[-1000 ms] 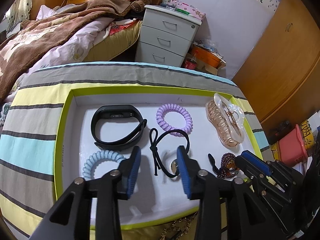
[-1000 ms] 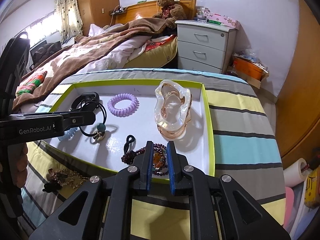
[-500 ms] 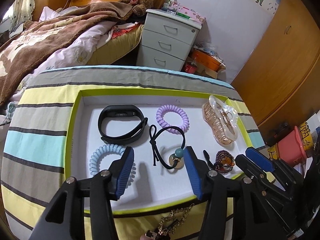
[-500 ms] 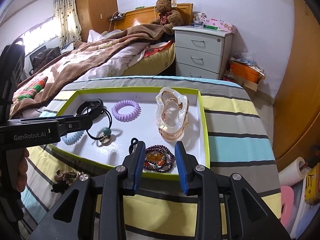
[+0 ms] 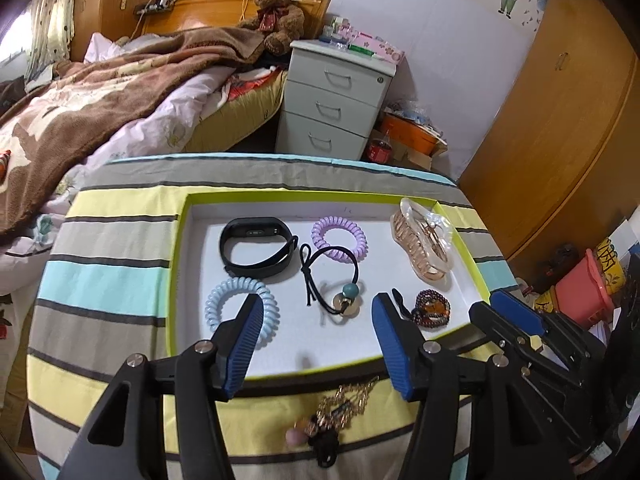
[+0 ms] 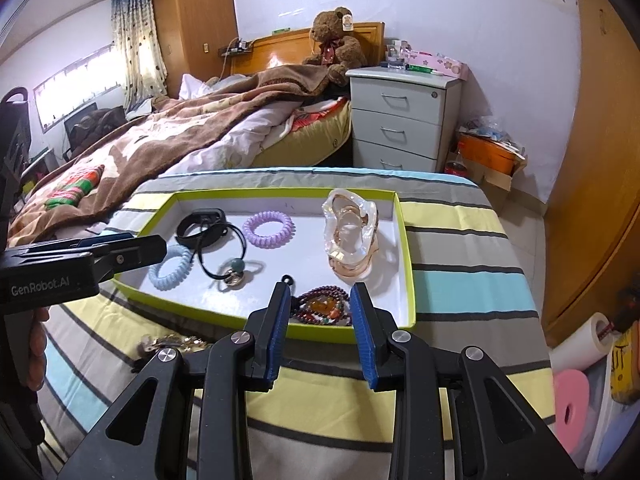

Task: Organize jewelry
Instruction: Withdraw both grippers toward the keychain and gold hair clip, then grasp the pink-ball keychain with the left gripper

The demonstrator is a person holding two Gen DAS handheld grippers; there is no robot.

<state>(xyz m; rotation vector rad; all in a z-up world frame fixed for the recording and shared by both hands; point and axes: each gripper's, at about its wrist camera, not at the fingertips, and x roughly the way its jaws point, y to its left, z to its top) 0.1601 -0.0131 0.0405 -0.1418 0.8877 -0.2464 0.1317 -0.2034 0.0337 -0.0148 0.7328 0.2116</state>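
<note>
A white tray with a lime rim [image 5: 178,280] [image 6: 408,264] sits on the striped table. In it lie a black wristband [image 5: 256,246], a purple coil tie [image 5: 339,237], a blue coil tie [image 5: 224,308], a black elastic with beads [image 5: 340,300], a clear hair claw [image 5: 424,240] [image 6: 352,232] and a dark bead bracelet [image 5: 432,314] [image 6: 324,308]. A gold chain piece [image 5: 340,408] [image 6: 168,346] lies on the cloth outside the tray's near rim. My left gripper [image 5: 316,320] is open and empty above the near rim. My right gripper [image 6: 320,312] is open and empty, just short of the bracelet.
The table [image 5: 108,284] has a striped cloth. A bed [image 5: 100,92] with a brown blanket lies beyond it, a grey drawer unit [image 5: 336,100] behind it, wooden wardrobe doors [image 5: 560,128] on the right, and bins and clutter [image 5: 588,284] on the floor at right.
The right gripper has opened and let go of the bead bracelet, which now lies in the tray. Both grippers have pulled back toward me and up; the left has opened wider.
</note>
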